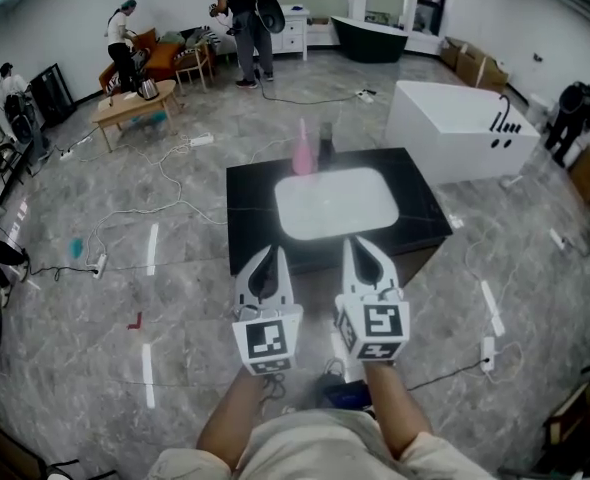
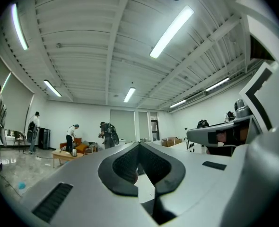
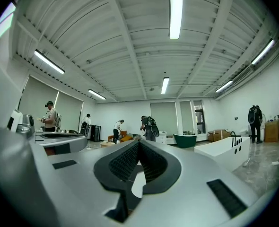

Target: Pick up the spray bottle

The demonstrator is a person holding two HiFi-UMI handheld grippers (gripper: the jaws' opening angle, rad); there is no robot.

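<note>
2 clenched, empty tools, left gripper (image 1: pixel 271 254) and right gripper (image 1: pixel 356 244), hovered before the counter (image 1: pixel 251 220); spray bottle (image 1: pixel 302 154) stood beyond the sink (image 1: pixel 337 206).

No legible txt, brands or nos. anywhere. Left gripper (image 1: pixel 266 256) & right gripper (image 1: pixel 361 246) carry only b/w square marker patterns.

Staged test hall, white bathtub (image 1: pixel 445 118), sink counter (image 1: pixel 247 223), floor cables (image 1: pixel 165 208), ceiling strip lights (image 2: pixel 171 31)
</note>
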